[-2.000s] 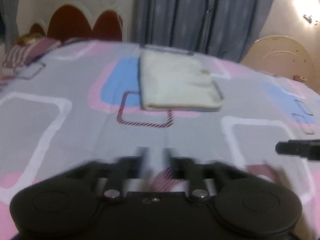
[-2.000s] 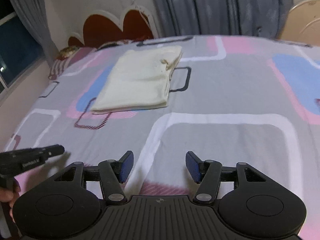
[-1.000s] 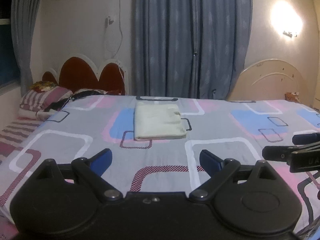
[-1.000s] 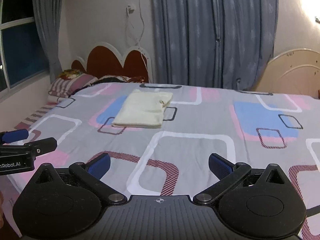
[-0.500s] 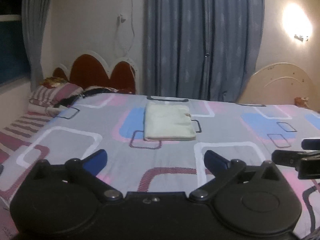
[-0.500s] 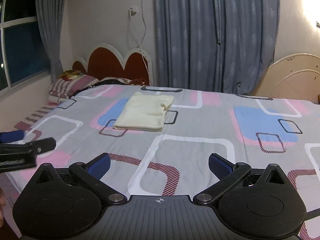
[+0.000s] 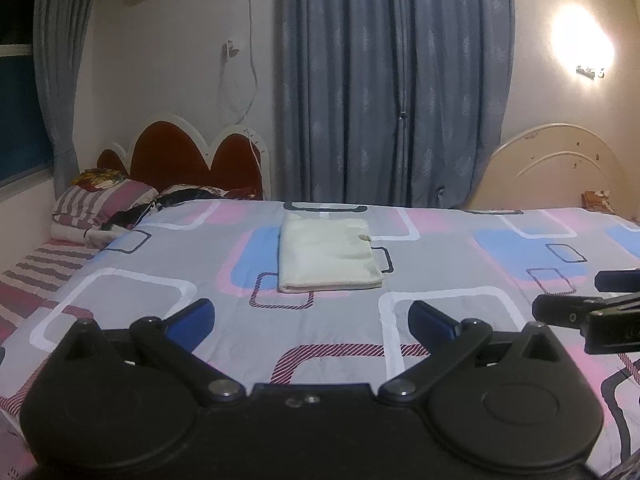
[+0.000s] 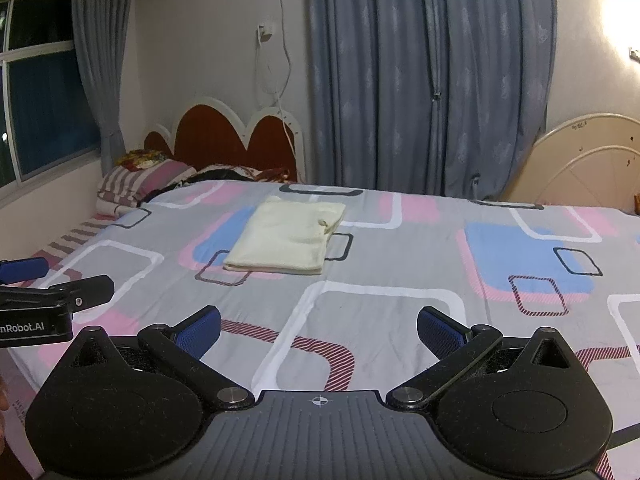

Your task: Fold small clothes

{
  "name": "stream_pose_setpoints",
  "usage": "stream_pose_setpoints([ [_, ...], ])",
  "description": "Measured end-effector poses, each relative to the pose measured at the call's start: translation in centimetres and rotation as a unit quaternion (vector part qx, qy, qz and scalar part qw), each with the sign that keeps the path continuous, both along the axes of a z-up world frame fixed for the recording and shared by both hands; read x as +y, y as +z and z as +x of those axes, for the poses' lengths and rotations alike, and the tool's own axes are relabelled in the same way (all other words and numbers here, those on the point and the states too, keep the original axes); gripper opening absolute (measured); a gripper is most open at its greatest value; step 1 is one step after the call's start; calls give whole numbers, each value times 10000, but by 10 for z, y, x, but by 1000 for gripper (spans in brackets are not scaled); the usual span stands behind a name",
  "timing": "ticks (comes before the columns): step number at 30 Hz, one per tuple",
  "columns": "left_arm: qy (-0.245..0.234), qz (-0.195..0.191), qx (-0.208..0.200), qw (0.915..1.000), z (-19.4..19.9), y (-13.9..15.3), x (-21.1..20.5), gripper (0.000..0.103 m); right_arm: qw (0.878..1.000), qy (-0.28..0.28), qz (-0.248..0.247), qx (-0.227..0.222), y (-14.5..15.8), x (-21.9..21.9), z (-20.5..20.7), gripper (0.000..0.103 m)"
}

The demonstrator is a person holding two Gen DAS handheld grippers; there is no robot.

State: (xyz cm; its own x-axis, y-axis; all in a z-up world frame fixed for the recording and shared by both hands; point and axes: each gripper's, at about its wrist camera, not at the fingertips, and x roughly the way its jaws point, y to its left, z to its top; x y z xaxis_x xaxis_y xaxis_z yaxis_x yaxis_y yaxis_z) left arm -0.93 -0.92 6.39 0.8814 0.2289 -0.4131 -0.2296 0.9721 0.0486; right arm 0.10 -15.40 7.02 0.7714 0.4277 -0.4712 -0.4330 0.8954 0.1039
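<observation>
Left gripper [image 7: 311,316] wide apart, empty

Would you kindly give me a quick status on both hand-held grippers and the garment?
Left hand-held gripper open, empty. Right hand-held gripper open, empty. Cream folded cloth garment flat on the patterned bedspread, untouched. Nothing in the way.
</observation>
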Motion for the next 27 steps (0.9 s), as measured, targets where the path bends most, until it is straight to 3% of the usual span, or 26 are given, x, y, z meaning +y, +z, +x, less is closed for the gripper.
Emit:
stream_pose_setpoints([
  [27,-54,-18,-92,9999,-11,6,9,103,9999,59,-17,-136,4,-6,-2,103],
])
